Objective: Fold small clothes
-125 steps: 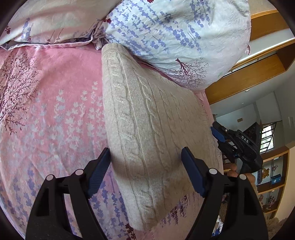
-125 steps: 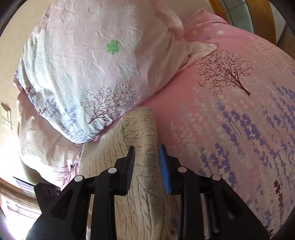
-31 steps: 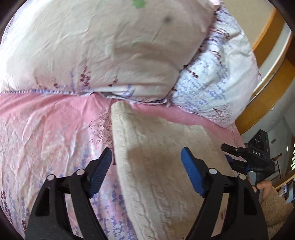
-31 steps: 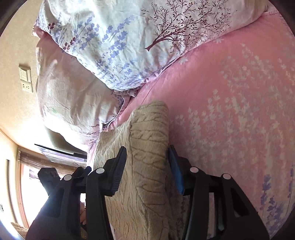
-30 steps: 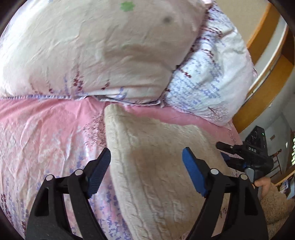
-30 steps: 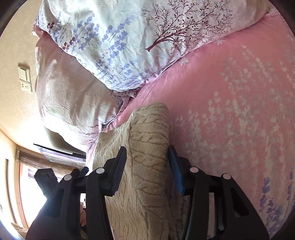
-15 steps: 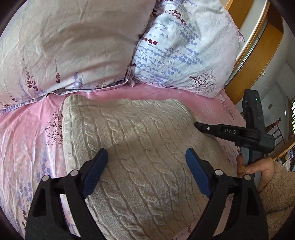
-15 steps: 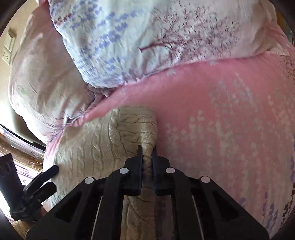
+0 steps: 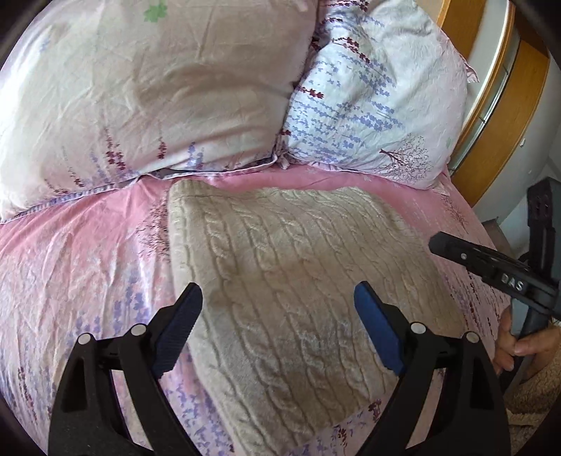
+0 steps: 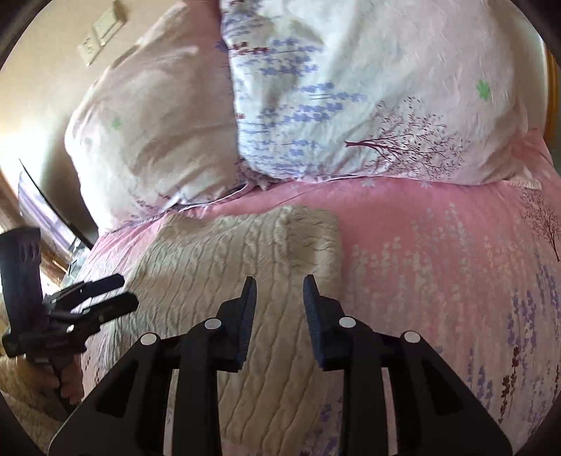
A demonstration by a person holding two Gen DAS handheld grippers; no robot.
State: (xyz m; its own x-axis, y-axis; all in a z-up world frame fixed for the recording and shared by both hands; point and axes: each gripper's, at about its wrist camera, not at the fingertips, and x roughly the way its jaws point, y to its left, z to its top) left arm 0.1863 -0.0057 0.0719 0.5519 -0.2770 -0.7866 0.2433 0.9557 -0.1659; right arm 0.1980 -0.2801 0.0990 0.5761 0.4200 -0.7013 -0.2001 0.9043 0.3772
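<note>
Fingers (image 10: 245, 308) of the right gripper (image 10: 279, 308) stand a little apart above the cream cable-knit sweater (image 9: 298, 280), their jaws having just been opening, with no cloth pinched between them. Over on the other side, the left gripper (image 9: 277, 333) hangs with its blue-padded fingers (image 9: 377, 331) spread wide above the near part of the knit, gripping nothing. That sweater lies folded into a flat rectangle on the pink floral bedsheet (image 9: 80, 266), its far edge near the foot of the pillows and its near edge running down toward the left wrist camera. Seen from the right wrist, the sweater's far right corner (image 10: 312, 228) sits slightly puffed where the layers are doubled over. Two pillows rest at the head of the bed: a pale pink pillow (image 9: 140, 87) on the left and a white pillow with lavender sprigs (image 9: 378, 98) on the right, the two pressed against each other. Beyond them runs a wooden headboard (image 9: 498, 115). In the left wrist view, the person's right hand (image 9: 515, 347) wraps the grip of the black right-hand tool at the bed's edge, beside a fuzzy beige sleeve (image 9: 533, 396). A wall switch plate (image 10: 101, 31) shows on the cream wall in the right wrist view.
</note>
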